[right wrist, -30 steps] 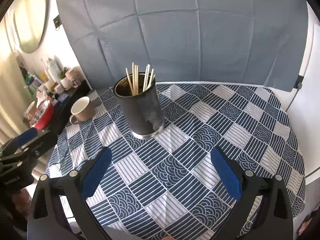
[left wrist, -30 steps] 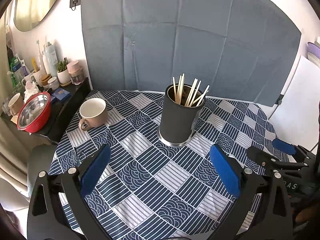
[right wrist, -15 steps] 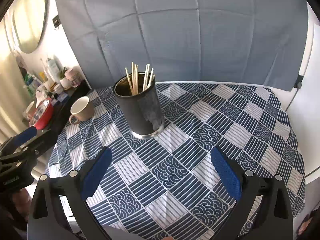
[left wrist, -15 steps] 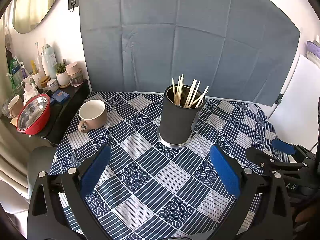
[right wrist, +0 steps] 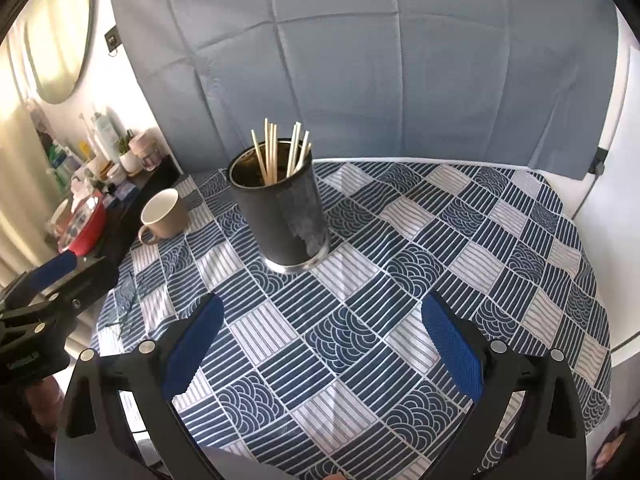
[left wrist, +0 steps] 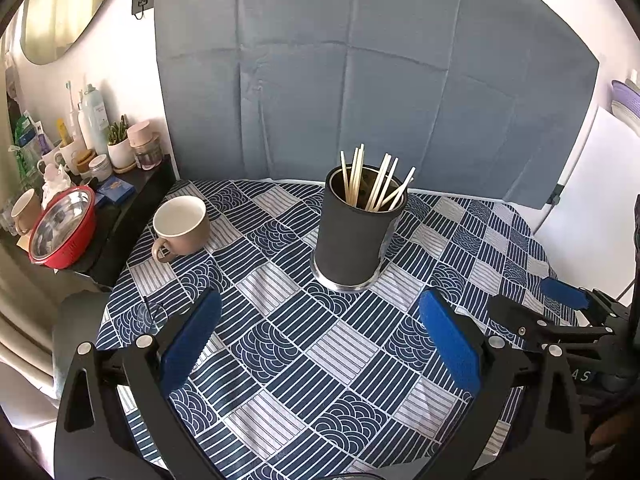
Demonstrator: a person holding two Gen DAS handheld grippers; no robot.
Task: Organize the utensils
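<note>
A dark cylindrical holder point(left wrist: 354, 232) point(right wrist: 284, 216) stands upright mid-table with several pale chopsticks point(left wrist: 374, 178) point(right wrist: 280, 152) sticking out of its top. My left gripper point(left wrist: 320, 340) hovers over the near side of the table, open, with nothing between its blue pads. My right gripper point(right wrist: 320, 344) is also open and empty, short of the holder. Each gripper shows at the edge of the other's view: the right one point(left wrist: 560, 312) and the left one point(right wrist: 44, 288).
A beige mug point(left wrist: 182, 224) point(right wrist: 162, 216) sits left of the holder on the blue patterned tablecloth point(left wrist: 288, 320). A clear glass point(left wrist: 150, 316) stands near the table's left edge. A side shelf holds a red bowl point(left wrist: 62, 232), bottles and jars. A grey backdrop point(left wrist: 360, 80) hangs behind.
Both grippers have pulled back and risen slightly from the holder; both stay open and empty. The objects on the table have not moved.
</note>
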